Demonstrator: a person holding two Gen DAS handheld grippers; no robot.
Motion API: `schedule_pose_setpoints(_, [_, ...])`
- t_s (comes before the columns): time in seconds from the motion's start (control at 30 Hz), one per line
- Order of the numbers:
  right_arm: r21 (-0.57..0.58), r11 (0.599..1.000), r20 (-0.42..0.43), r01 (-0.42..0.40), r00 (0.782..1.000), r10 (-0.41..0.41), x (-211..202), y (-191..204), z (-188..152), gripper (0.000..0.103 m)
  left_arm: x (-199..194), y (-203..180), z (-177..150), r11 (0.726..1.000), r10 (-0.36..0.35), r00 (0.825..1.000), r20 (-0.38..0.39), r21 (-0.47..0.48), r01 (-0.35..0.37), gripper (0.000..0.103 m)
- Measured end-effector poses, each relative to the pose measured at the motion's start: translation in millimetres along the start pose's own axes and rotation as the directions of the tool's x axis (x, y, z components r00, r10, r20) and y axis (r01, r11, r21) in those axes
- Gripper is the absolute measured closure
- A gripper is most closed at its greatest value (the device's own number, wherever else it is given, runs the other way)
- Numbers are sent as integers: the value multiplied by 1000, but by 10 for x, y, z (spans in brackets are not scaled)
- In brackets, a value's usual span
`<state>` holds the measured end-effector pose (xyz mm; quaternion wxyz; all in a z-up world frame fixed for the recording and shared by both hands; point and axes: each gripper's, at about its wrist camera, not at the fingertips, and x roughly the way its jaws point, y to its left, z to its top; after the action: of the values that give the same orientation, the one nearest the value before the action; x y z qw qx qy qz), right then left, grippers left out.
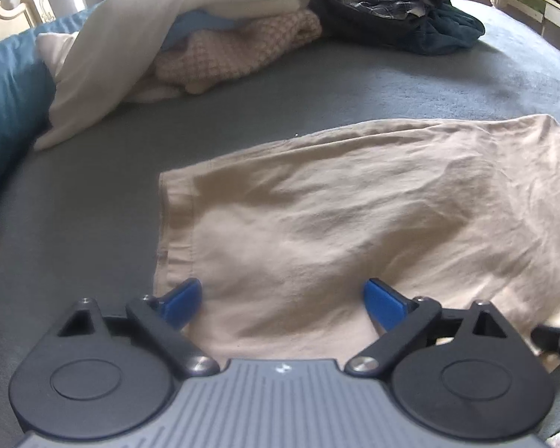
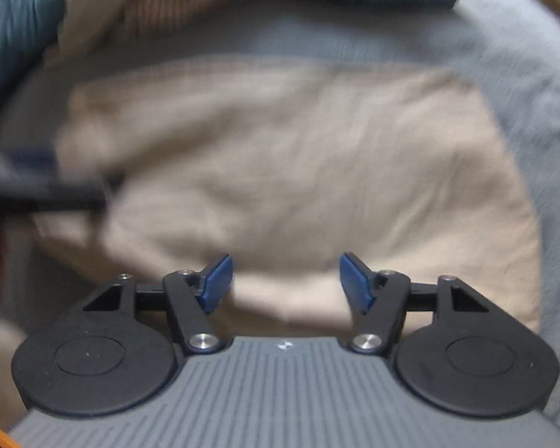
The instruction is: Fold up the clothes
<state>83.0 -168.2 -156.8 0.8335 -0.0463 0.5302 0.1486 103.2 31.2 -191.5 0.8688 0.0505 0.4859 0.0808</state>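
nearest the left wrist camera, the left gripper [image 1: 282, 298] has its blue fingers [image 1: 183, 296] spread wide, with nothing between them. they sit low over the near edge of a beige garment [image 1: 354, 216]; whether they touch the cloth cannot be told. the garment lies flat and lightly wrinkled on a grey-blue bedspread [image 1: 93, 224], its stitched hem towards the left. the other gripper's tip shows at the right edge of this view. behind the garment, well apart, stands a stack of folded clothes [image 1: 235, 52]: a pink knit below, white pieces above, with a white cloth [image 1: 104, 74] draped down its left side. to the right of the stack lies a dark heap with a plaid shirt [image 1: 392, 3].

the right wrist view is blurred. the right gripper [image 2: 285, 280] is likewise wide apart and empty, over the same garment's near edge.
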Motion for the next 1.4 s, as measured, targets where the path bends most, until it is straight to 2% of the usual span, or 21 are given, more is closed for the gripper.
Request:
schedule_pose_setpoints(0.07, [-48,999,-15,11,1000,-11,-16,27,-74,41,6,-14,-5,1000,9,1000,5,12,-9,6])
schedule_pose_setpoints(0.2, [-63,998,-57,31,998,-35,-113,24,-93,44,6,-1,-6,1000,8,1000,10,11,-8,5])
schedule_pose_setpoints(0.27, [-41,999,-36,22,999,-23,-204,14,-28,51,-28,-10,-10,1000,9,1000,24,27,-10,5])
schedule_pose_setpoints(0.47, [-71,996,58,-47,997,52,-159,285,202,57,-131,-39,-24,997,11,998,67,76,-16,5])
schedule_pose_setpoints(0.57, [-93,994,28,-49,998,52,82,430,167,57,-183,-54,-30,995,12,996,88,100,-20,6])
schedule_pose_setpoints(0.67, [-98,995,27,-35,999,38,84,429,59,57,-235,-68,-37,992,12,994,109,124,-25,7])
schedule_pose_setpoints(0.73, [-66,996,5,-55,998,55,11,325,31,57,-264,-86,-33,990,9,993,119,137,-26,7])
schedule_pose_setpoints(0.8, [-44,998,4,-55,998,55,-75,227,15,58,-264,-151,22,991,-6,994,107,137,-9,7])
schedule_pose_setpoints(0.87, [-25,999,38,-36,999,36,-172,135,33,58,-264,-216,77,991,-21,995,94,136,8,7])
schedule_pose_setpoints(1.0, [15,1000,79,22,997,-23,-222,-41,130,58,-253,-341,181,990,-50,997,63,133,41,7])
schedule_pose_setpoints(1.13, [29,998,82,58,995,-61,-131,-148,174,58,-113,-422,172,991,-52,998,-26,122,55,7])
schedule_pose_setpoints(1.3, [33,998,24,57,998,-58,50,-275,125,58,-13,-415,116,994,-51,996,-72,89,57,7])
schedule_pose_setpoints(1.4, [47,998,62,41,997,-44,14,-333,202,57,-13,-413,137,996,-48,995,-88,77,55,7])
